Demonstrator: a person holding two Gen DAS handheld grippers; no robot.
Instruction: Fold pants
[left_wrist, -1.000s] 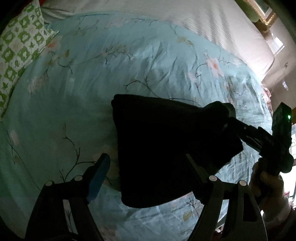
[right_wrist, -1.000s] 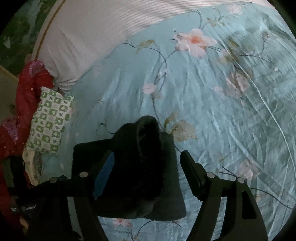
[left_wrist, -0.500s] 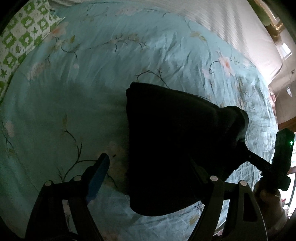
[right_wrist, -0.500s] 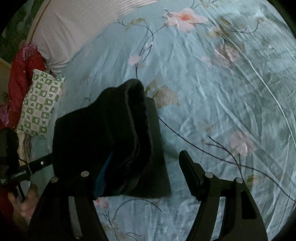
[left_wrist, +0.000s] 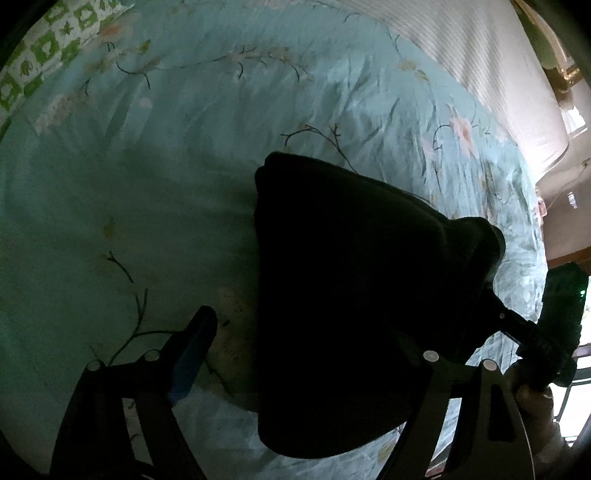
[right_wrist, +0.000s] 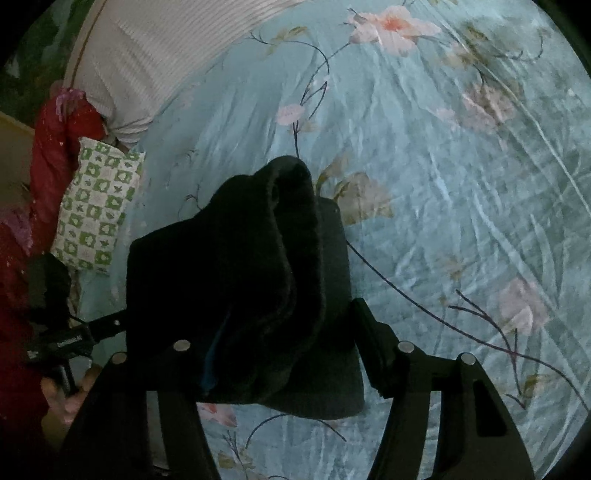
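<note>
In the left wrist view the black pants (left_wrist: 343, 306) hang as a thick folded bundle lifted off the bed (left_wrist: 147, 184), filling the frame from the centre down to 5 o'clock, with the floral blue sheet showing under and around them. The left hand-held gripper (left_wrist: 303, 354) has its fingers spread wide; the blue-padded finger (left_wrist: 194, 350) at 7 o'clock stands clear of the cloth, while the other finger is lost against the dark fabric, so I cannot tell whether it carries any of the weight. At 4 o'clock the other hand-held gripper reaches into the bundle's right edge. A green checked pillow (left_wrist: 44, 55) lies at 10 o'clock. In the right wrist view the pants (right_wrist: 258, 277) drape over the left finger of the right hand-held gripper (right_wrist: 288, 365), a rolled lip rising toward 12 o'clock; the fingers stand apart and the cloth seems hooked over one rather than pinched. The pillow (right_wrist: 98, 206) sits at 9 o'clock beside a red garment (right_wrist: 55, 147). The step in hand looks like the last one: carrying the already folded bundle. The next move likely calls for lowering it flat onto the sheet and sliding the finger out without dragging the layers open.
</note>
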